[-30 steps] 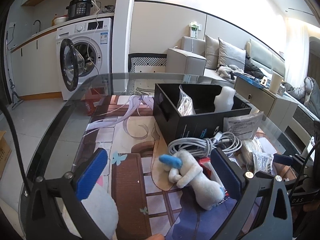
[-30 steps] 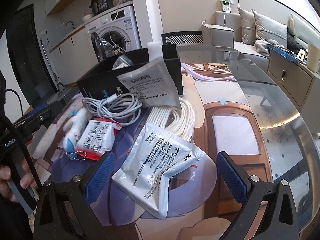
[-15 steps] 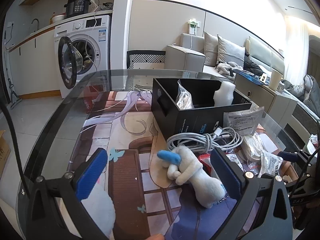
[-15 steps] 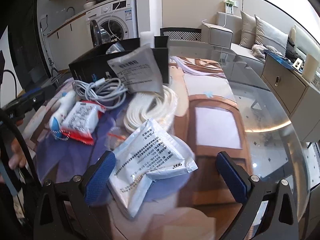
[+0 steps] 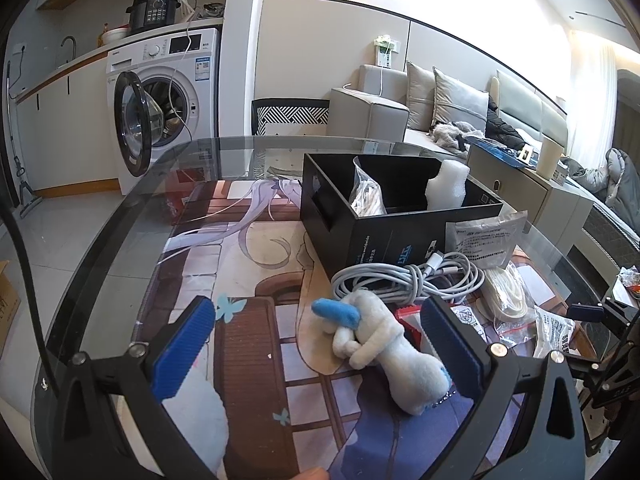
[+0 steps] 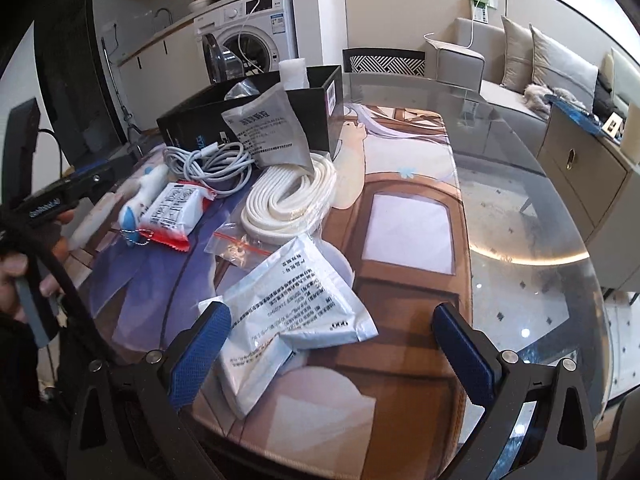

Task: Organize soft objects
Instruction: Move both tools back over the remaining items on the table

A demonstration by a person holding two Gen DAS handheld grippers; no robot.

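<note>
While its blue pads stand wide apart above a glass table [image 5: 120, 216], the left gripper [image 5: 320, 344] frames a small white plush toy [image 5: 384, 344] with a blue tip, seen from the left wrist. The toy lies on a printed mat [image 5: 248, 320] near the table's near edge, close to the right pad but not clamped. Just beyond it sits a coil of grey cable [image 5: 408, 276], touching the front wall of a black box [image 5: 360, 240] that holds a clear bag and a piece of white foam [image 5: 446, 186]. A grey foil pouch [image 5: 484, 236] leans at the box's right front corner. A washing machine [image 5: 168, 100] with its door open stands beyond the table's far left edge.

From the right wrist, the right gripper [image 6: 332, 352] is likewise spread open and holds nothing; a white printed pouch [image 6: 296, 304] lies on the mat between its pads, nearer the left one. Farther in are a coiled white cord [image 6: 292, 196] in clear wrap, a red-and-white packet [image 6: 176, 208] and the plush toy [image 6: 144, 192], toward the table's left edge, where a hand [image 6: 24, 264] grips the other tool.
</note>
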